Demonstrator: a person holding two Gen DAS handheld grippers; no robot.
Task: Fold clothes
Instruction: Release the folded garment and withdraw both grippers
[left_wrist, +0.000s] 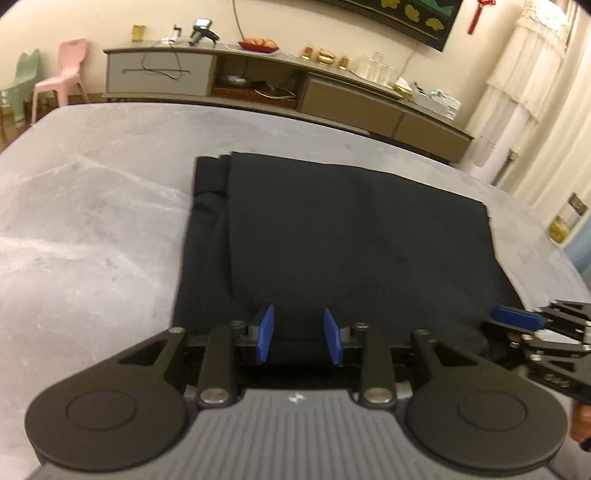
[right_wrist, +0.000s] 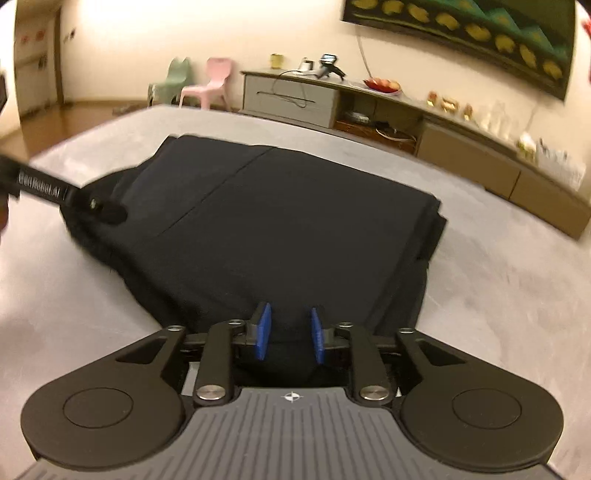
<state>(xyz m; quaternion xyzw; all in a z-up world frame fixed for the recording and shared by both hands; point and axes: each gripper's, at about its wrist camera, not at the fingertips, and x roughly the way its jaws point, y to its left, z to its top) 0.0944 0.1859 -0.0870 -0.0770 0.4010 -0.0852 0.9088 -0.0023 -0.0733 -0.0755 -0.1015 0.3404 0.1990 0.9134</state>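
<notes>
We see the black garment (left_wrist: 332, 240) lying folded on the grey worktop (left_wrist: 92, 206), directly ahead of both grippers. Our left gripper (left_wrist: 299, 334) sits at the garment's near edge with its blue pads (left_wrist: 266, 332) parted by a moderate gap, dark cloth showing between them; we cannot tell whether the cloth is actually lifted or only lies beneath. In the right wrist view our right gripper (right_wrist: 288, 334) stands the same way at its own near edge of the garment (right_wrist: 277, 229), jaws apart with fabric in the gap but not pinched. The right gripper (left_wrist: 517, 321) also shows at the right edge of the left view, just beside the garment's near right corner, and the left gripper's body (right_wrist: 66, 195) reaches in from the left in the right view, over the cloth. The garment forms a rough rectangle, its long axis running away from the left gripper. Several layers show stacked along its far left edge, and a straight seam crosses its top surface diagonally in the right view. The fabric looks matte, smooth and mostly flat.
</notes>
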